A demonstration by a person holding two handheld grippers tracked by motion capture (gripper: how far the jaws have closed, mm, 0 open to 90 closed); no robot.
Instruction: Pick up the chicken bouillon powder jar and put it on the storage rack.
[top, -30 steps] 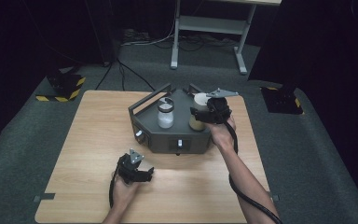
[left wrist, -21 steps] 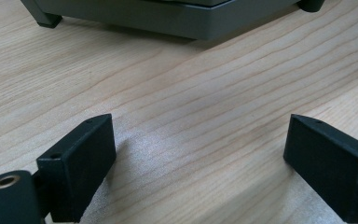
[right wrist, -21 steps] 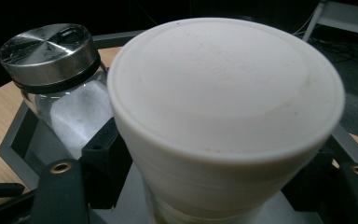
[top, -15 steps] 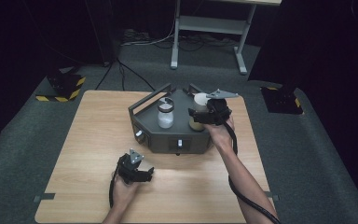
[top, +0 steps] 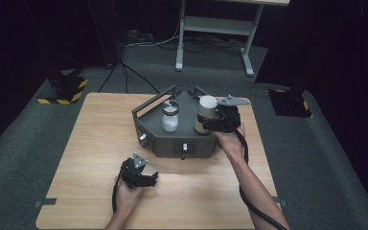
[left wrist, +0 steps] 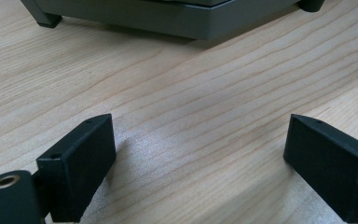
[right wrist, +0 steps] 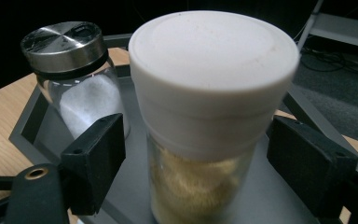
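white-capped jar (right wrist: 205, 116) showing yellowish grains, shaker (right wrist: 77, 79) gleaming silver on top with white powder, dark grey tray (top: 182, 139), light woodgrain bench (top: 86, 143), black jaws

Hand-held gripper (right wrist: 196, 154) jaws, just opening, flank white-lidded jar (right wrist: 209, 102).

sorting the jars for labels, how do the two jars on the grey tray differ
The white-lidded jar has a broad, flat white plastic cap; the metal-lidded jar has a shiny steel cap. The white-lidded jar holds yellowish grains, the metal-lidded jar white powder. The white-lidded jar stands between the right gripper jaws, which have just been opening and do not press it; the metal-lidded jar stands free beside it. Both are clear, upright, and on the grey tray.
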